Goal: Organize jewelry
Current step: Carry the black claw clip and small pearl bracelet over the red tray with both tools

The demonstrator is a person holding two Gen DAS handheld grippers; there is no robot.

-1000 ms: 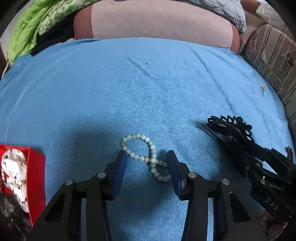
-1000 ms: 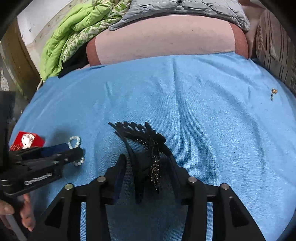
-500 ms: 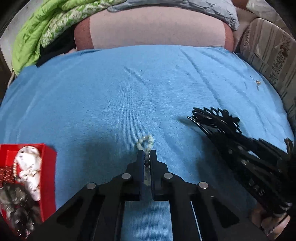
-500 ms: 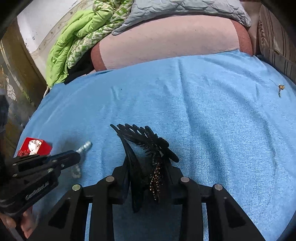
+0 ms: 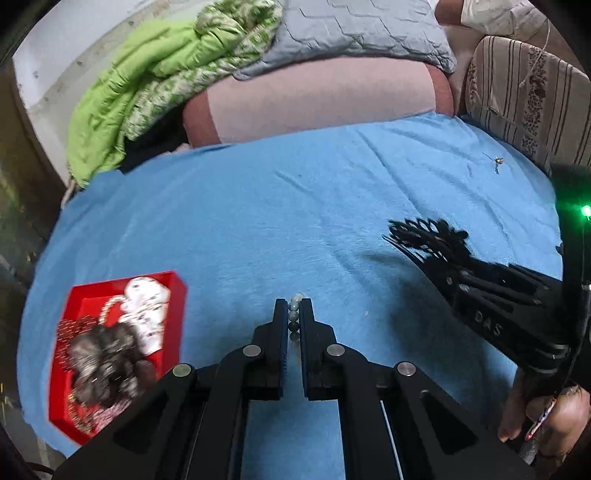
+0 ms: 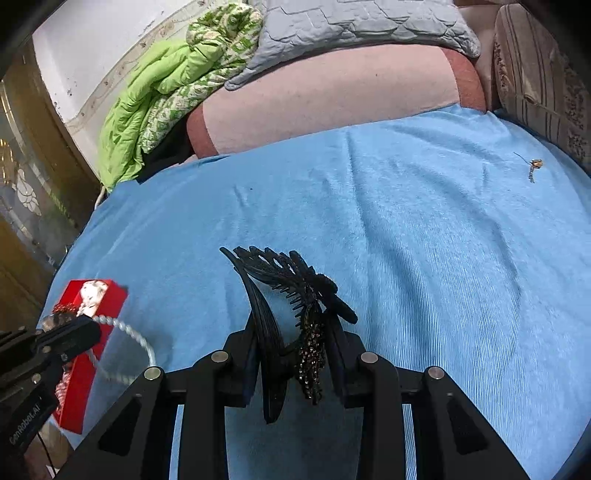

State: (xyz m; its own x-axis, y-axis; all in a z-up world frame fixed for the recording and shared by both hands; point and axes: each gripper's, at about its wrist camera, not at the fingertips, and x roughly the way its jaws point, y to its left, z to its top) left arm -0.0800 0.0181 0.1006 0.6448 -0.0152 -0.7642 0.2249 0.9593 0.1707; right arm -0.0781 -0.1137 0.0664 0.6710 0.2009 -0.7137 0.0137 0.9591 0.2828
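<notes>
Red box (image 5: pixel 173 295): is being seen at the left on the blue cloth (image 5: pixel 295 221), open at the top; white pieces, red beads and a dark tangle are being held inside it, blurred in the left wrist view.
Left gripper (image 5: pixel 294 314): is being held by the person, its jaws pressed together on the bead bracelet (image 5: pixel 294 314), with only a bead's width left between the pads.
Bead bracelet: is being pinched between the left gripper's pads; in the right wrist view (image 6: pixel 136 336) its pale loop is being seen hanging from the gripper tip, lifted clear of the cloth, just beside the red box (image 6: pixel 107 295).
Blue cloth: is being used as the work surface, spread over a bed or couch; a pink cushion (image 5: pixel 325 99), a green quilt (image 5: pixel 147 85) and a grey pillow (image 5: pixel 362 33) are being seen piled behind it.
Black hair clip (image 6: pixel 291 302): is being clamped between the jaws of the right gripper (image 6: pixel 291 373), its toothed fan pointing forward and a dark beaded strand hanging from it; whether it is touching the cloth cannot be told.
Right gripper: is being held partly closed on the hair clip; in the left wrist view (image 5: pixel 436 251) it is being seen at the right, with the person's hand (image 5: pixel 546 417) on its grip.
Small earring (image 6: pixel 533 166): is being left alone on the cloth at the far right, well apart from both grippers.
</notes>
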